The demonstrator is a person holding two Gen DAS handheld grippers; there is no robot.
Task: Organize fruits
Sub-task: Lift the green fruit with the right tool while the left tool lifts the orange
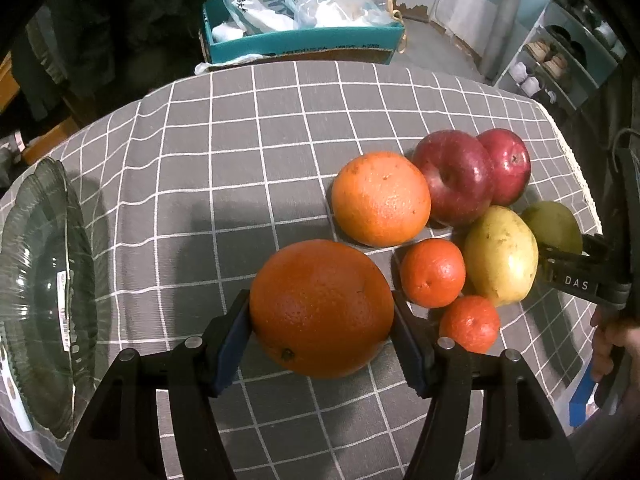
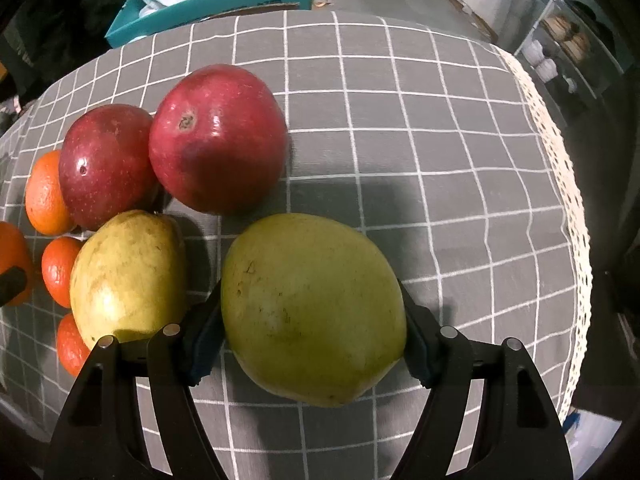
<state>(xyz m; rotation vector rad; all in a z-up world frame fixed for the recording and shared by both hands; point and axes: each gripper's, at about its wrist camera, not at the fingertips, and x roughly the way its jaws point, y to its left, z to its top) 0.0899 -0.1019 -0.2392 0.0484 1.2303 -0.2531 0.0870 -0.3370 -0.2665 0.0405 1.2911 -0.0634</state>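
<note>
My left gripper (image 1: 322, 316) is shut on a large orange (image 1: 320, 304) just above the grey checked tablecloth (image 1: 240, 152). My right gripper (image 2: 312, 320) is shut on a green pear (image 2: 312, 304), which also shows in the left wrist view (image 1: 554, 222). Beside them lie a second orange (image 1: 380, 200), two red apples (image 1: 456, 176) (image 1: 506, 164), a yellow pear (image 1: 500, 256) and two mandarins (image 1: 432, 272) (image 1: 470, 322). A clear glass bowl (image 1: 40, 292) stands at the table's left edge.
A teal cardboard box (image 1: 304, 40) with plastic bags stands behind the table. Shelves (image 1: 560, 60) with shoes are at the far right. The tablecloth's lace edge (image 2: 560, 184) marks the right side of the table.
</note>
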